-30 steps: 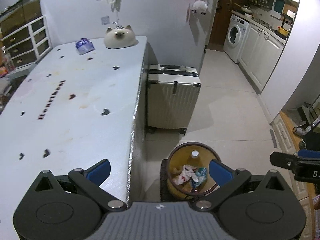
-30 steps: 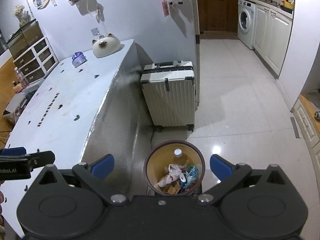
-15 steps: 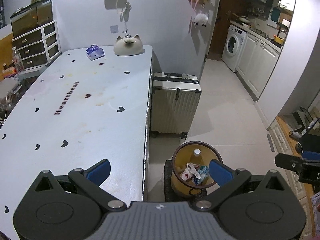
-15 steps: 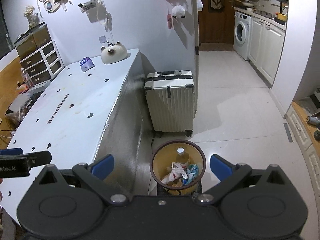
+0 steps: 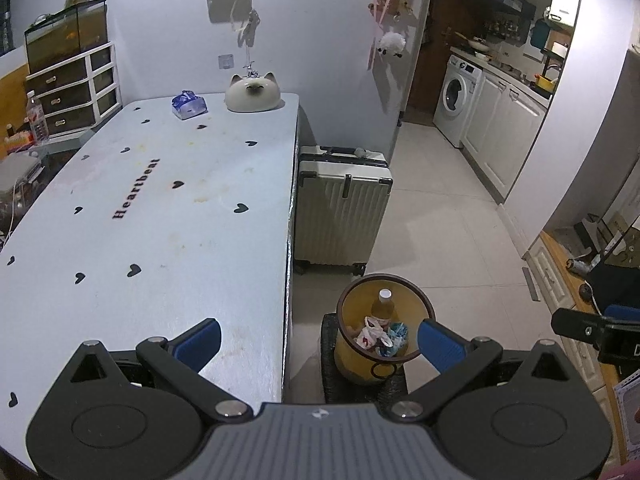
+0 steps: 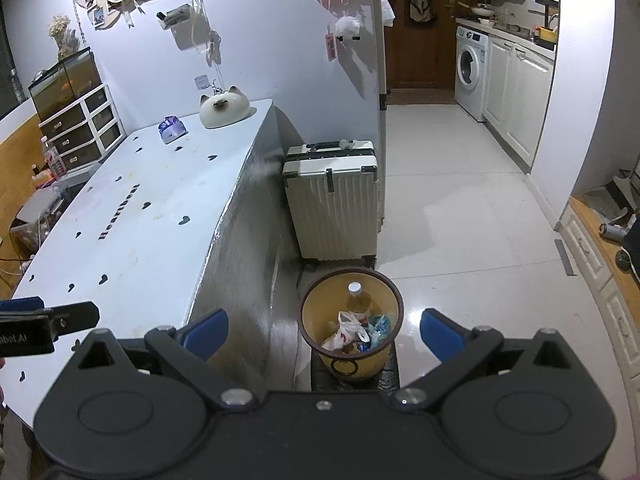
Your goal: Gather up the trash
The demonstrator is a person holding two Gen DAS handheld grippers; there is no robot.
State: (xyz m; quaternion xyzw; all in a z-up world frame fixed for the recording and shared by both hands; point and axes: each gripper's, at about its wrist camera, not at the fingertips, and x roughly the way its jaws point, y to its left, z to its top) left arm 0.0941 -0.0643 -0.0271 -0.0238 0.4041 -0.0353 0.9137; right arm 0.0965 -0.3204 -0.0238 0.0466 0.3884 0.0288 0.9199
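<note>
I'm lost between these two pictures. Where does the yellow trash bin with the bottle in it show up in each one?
Left wrist view: the trash bin sits low and right of centre, on the floor beside the table's edge.
Right wrist view: the trash bin sits low, near the centre, between the blue fingertips.
Shared landmark: the white suitcase stands just behind the bin in both.

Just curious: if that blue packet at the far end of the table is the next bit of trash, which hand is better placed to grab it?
Probably the left gripper: it hangs over the table holding the blue packet, open and empty. The right gripper hangs over the bin.
</note>
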